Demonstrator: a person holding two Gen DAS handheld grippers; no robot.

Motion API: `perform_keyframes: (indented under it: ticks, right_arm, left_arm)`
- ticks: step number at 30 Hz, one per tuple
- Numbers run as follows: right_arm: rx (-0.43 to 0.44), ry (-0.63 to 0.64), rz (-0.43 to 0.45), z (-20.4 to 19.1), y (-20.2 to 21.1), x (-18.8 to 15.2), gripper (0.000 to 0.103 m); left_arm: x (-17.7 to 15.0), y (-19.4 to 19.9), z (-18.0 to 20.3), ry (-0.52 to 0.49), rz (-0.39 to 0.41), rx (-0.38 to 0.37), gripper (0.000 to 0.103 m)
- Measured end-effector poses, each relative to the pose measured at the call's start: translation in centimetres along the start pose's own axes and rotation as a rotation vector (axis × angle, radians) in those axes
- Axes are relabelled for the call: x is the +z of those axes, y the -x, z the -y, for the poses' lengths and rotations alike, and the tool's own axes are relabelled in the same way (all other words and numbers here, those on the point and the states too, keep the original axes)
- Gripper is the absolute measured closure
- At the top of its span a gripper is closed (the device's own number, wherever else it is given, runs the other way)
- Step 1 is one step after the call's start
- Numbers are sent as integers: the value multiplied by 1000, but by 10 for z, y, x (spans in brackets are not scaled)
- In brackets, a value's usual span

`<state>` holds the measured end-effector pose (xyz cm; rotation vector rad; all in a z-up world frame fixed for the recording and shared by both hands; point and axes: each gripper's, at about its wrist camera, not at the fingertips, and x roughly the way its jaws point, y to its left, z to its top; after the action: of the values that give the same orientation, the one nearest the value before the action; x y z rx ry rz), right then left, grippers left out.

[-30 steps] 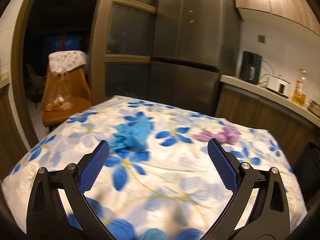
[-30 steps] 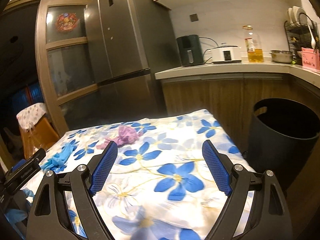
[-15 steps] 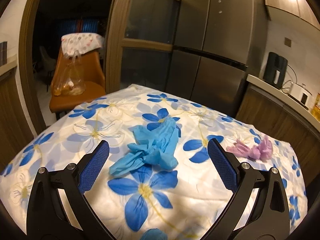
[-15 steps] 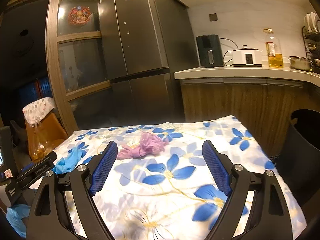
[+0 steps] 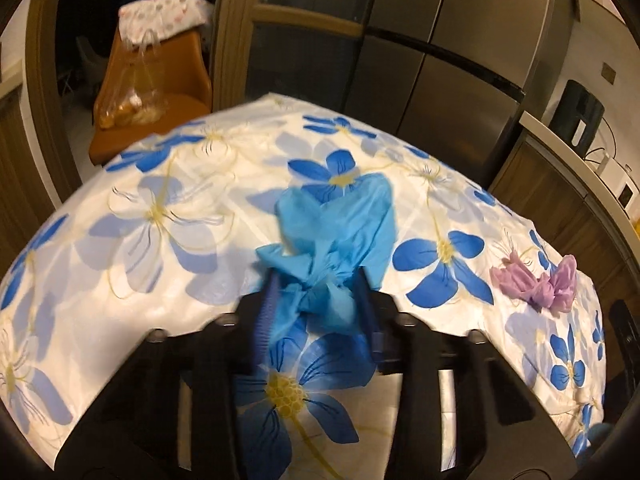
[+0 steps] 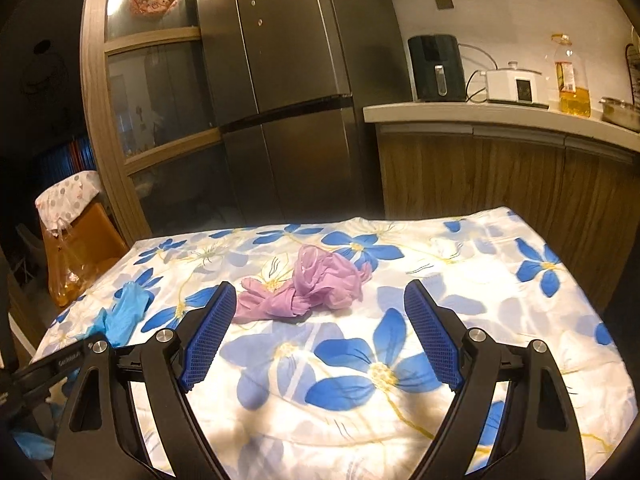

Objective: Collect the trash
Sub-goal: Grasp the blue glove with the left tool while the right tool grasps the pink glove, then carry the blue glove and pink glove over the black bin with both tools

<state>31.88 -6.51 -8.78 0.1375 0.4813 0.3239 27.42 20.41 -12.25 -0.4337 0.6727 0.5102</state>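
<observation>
The left gripper [image 5: 318, 308], jaws closing on the crumpled blue glove [image 5: 340, 236], may snag the floral tablecloth [image 5: 168, 208] beneath; the right gripper [image 6: 318, 336] gapes empty.

The left gripper [image 5: 318, 300], wide open a second ago, has been brought down over the blue glove [image 5: 336, 236]; its jaws are closing, the glove bunched between them. The right gripper [image 6: 316, 332] has been carried closer to the purple glove [image 6: 308, 288].
</observation>
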Motion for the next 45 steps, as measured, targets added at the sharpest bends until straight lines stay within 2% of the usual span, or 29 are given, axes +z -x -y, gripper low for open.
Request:
perform_keyframes:
  ticks: [2, 5, 10, 14, 16, 21, 24, 27, 34, 45]
  right_arm:
    - [4, -6, -16, -1, -8, 2, 22]
    - [-4, -8, -33, -4, -23, 6, 26]
    - [-20, -14, -72, -5, -49, 12, 36]
    - [-24, -13, -120, -8, -68, 14, 51]
    - [-24, -6, -151, -9, -77, 12, 59]
    - [-15, -10, -197, -7, -86, 9, 87]
    - [2, -17, -195, -6, -84, 10, 97]
    - [16, -16, -163, -6, -73, 13, 99]
    - [66, 20, -74, -7, -14, 16, 100]
    - [115, 33, 31, 14, 88, 11, 100]
  left_arm:
    - [-1, -2, -4, 18, -8, -25, 83]
    - [-3, 3, -9, 40, 17, -72, 91]
    - [-8, 35, -8, 35, 181, -153, 93]
    - [-11, 45, 4, -22, 237, -161, 93]
    - [-10, 45, 7, -39, 244, -163, 93]
    - [-10, 44, 7, -50, 243, -175, 93]
    - [-11, 43, 5, -44, 237, -181, 93]
    - [-11, 43, 4, -44, 236, -181, 93]
    - [-11, 49, 8, -63, 251, -185, 94]
    - [-36, 106, 30, -118, 273, -264, 95]
